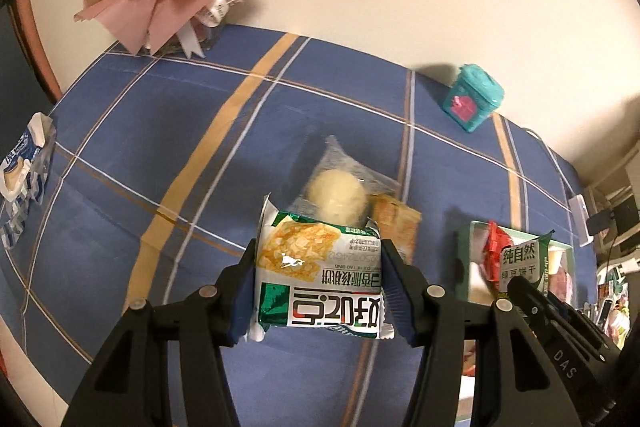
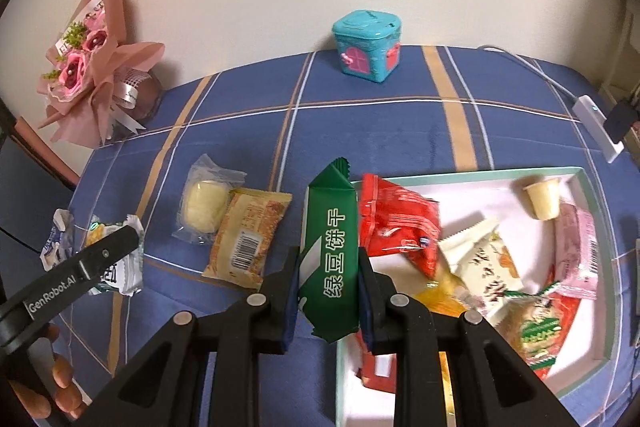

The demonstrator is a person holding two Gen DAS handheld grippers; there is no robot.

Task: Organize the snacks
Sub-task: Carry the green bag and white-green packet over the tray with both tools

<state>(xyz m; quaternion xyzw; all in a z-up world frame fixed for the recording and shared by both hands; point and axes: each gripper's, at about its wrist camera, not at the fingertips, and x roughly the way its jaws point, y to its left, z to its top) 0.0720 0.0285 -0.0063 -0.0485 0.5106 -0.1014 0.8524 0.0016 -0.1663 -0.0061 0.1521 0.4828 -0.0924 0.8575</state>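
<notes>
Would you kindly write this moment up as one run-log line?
left gripper: jaws shut on walnut cracker pack | right gripper: jaws shut on green biscuit pack | tray: holds snacks | tablecloth: two packs loose

We've got a pink paper bouquet (image 2: 94, 75) at table's far-left corner & a teal tin (image 2: 367, 45) by the wall, on blue plaid cloth (image 2: 360, 131).

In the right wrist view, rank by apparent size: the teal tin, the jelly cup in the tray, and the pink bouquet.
Largest to smallest as they look:
1. pink bouquet
2. teal tin
3. jelly cup
The cup sits nearer the camera than the tin yet looks smaller, so that order seems safe.
</notes>
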